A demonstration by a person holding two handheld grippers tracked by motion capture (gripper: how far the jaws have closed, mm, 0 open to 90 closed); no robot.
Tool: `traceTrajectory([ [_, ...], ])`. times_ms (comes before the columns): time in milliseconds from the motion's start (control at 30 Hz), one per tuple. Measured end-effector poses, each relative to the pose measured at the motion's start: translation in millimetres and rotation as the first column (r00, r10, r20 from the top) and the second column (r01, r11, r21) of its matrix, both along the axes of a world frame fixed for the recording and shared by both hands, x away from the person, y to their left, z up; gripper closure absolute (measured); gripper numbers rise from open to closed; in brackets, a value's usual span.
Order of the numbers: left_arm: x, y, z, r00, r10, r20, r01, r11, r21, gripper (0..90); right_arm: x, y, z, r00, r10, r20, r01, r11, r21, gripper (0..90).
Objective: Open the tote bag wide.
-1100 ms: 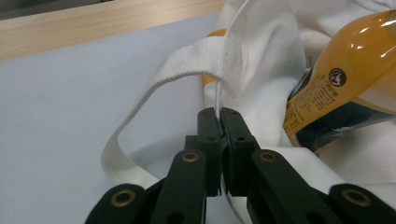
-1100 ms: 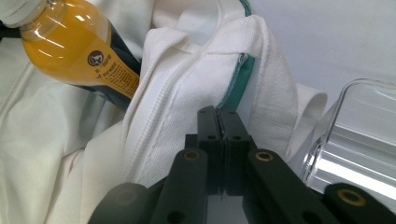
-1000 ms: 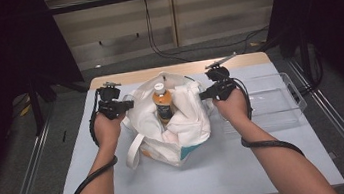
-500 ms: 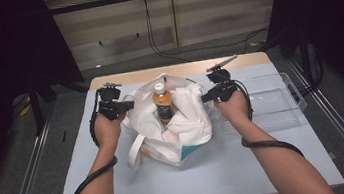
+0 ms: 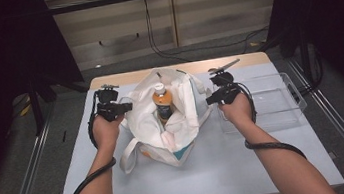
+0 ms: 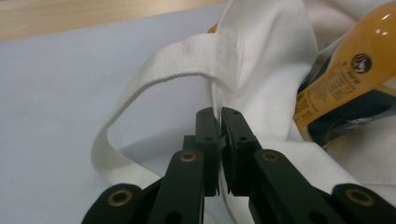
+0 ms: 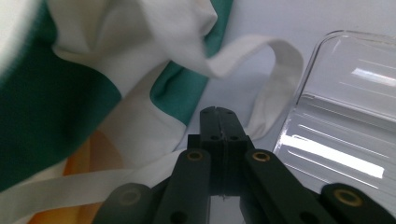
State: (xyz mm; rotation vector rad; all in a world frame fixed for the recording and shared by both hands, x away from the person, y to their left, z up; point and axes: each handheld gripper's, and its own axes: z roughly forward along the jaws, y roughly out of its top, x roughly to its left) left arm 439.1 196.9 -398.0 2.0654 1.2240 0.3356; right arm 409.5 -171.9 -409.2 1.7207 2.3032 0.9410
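A white tote bag [image 5: 179, 126] with teal and orange print lies open mid-table. An orange drink bottle [image 5: 162, 101] with a white cap stands inside it. My left gripper [image 5: 128, 105] is at the bag's left rim. In the left gripper view, the left gripper [image 6: 220, 112] is shut on the bag [image 6: 266, 51] at its rim, just below a looping handle strap [image 6: 154, 79], with the bottle [image 6: 345, 79] behind. My right gripper [image 5: 209, 101] is at the bag's right side. In the right gripper view, the right gripper [image 7: 218, 112] is shut, no cloth shows between the jaws, and the bag [image 7: 70, 79] hangs to the left.
A clear plastic tray [image 5: 271, 101] sits on the table right of the bag, close beside my right gripper; the tray [image 7: 345, 107] has a bag strap [image 7: 280, 60] draped against its wall. The grey table top [image 5: 220, 171] spreads toward the front edge.
The right hand has tilted slightly at the bag's right side. The left gripper, bag and bottle have held still.
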Motion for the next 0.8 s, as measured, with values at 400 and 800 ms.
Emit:
traceTrajectory([
  [400, -1.7, -11.9, 17.4, 0.9991, -0.025, 0.035, 0.025, 0.9996, -0.012, 87.0, -0.9, 3.6, 27.4, 0.9975, 0.014, 0.069, -0.016, 0.999, 0.03, 90.0],
  [800, -1.5, -17.8, 22.6, 0.9991, -0.025, 0.035, 0.026, 0.9995, -0.017, 87.7, 1.1, 12.4, 60.2, 0.9891, 0.055, 0.136, -0.06, 0.998, 0.031, 90.0],
])
